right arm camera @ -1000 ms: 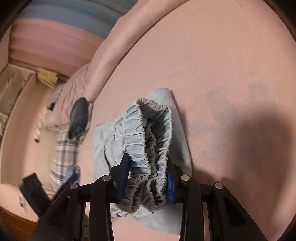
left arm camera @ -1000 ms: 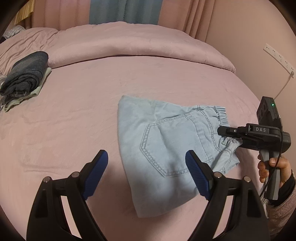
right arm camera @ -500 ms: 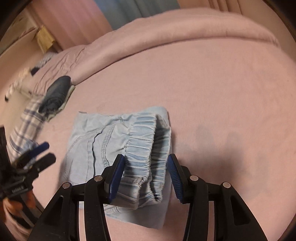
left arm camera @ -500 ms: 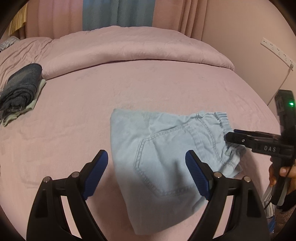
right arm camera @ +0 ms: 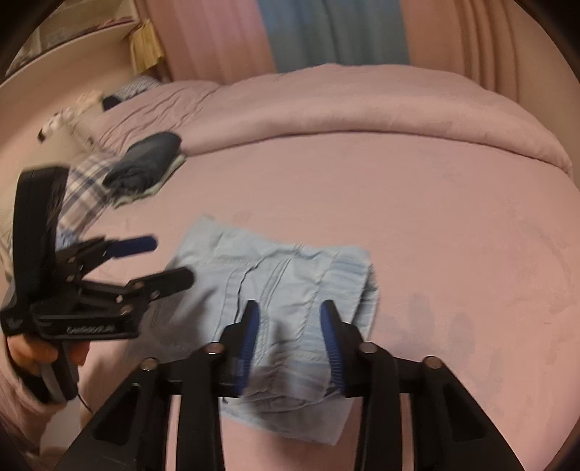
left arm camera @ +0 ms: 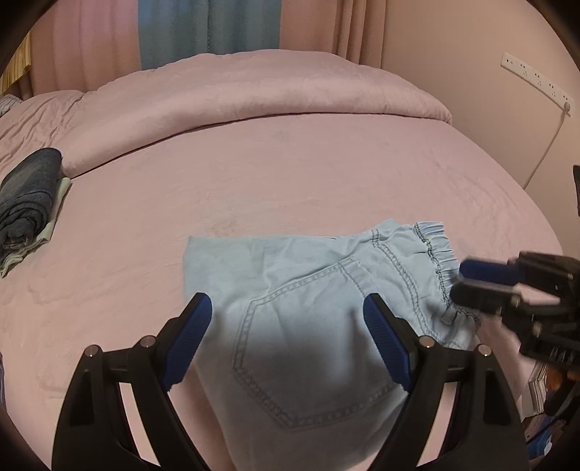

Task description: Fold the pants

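Both claws hang over the folded light-blue pants (left arm camera: 311, 326) in the middle of the pink bed (left arm camera: 290, 174). Left gripper (left arm camera: 286, 326) stands spread wide with nothing between its blue pads, above the back pocket. Right gripper (right arm camera: 290, 329) has its jaws closing; the elastic waistband lies beneath and between them, but motion blur hides whether the pads press on the cloth, so I cannot tell if it grips. From the left wrist view it (left arm camera: 467, 282) sits just beside the waistband edge, smeared and cut off by the frame.

A rolled pink duvet (left arm camera: 253, 90) lies across the far end of the bed, with pink and blue curtains (left arm camera: 206, 29) behind. A dark folded garment (left arm camera: 25, 199) rests well apart from the pants, near the bed's edge. On the wall a white power strip (left arm camera: 533, 78) trails a cord downward.
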A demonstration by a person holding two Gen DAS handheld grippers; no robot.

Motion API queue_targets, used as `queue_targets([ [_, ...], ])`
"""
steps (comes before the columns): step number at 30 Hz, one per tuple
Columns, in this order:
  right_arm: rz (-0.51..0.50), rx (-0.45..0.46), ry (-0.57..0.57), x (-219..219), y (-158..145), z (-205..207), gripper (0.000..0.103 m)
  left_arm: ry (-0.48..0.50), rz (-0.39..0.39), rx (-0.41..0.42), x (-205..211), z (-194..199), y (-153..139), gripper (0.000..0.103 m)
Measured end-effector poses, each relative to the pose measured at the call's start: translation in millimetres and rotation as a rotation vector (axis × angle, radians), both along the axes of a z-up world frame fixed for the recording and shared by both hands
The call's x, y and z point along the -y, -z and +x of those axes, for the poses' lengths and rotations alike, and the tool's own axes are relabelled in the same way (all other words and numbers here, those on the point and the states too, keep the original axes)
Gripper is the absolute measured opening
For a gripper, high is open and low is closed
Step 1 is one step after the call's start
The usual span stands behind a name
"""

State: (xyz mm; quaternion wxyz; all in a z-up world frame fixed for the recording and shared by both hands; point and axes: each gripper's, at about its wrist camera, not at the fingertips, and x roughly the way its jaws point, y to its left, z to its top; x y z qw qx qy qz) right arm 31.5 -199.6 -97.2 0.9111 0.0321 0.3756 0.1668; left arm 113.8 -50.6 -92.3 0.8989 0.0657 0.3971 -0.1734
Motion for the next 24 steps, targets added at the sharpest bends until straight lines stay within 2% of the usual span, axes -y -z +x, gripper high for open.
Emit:
queue_targets([
  [2, -0.034, -0.02, -0.02, -8, 8, 0, 0.031, 0.006, 0.011, -0.002, 5, 4, 4, 0.084],
  [4, -0.07, -0.041, -0.034, -14, 14, -1, 0.031, 0.019, 0.025, -0.018, 10, 10, 9, 0.075],
  [6, -0.107, -0.059, -0.04, -17, 23, -2, 0.031, 0.029, 0.039, -0.043, 15, 16, 16, 0.071],
  [15, -0.148, -0.095, -0.062, -12, 33, -8, 0.031, 0.037, 0.085, -0.108, 26, 36, 42, 0.071],
  [21, -0.103, -0.113, -0.063, -7, 31, -1, 0.031, 0.04, 0.086, -0.12, 26, 43, 47, 0.073],
  [24, 0.024, -0.128, -0.046, 7, 24, 2, 0.031, 0.037, 0.076, -0.118, 22, 39, 44, 0.073],
])
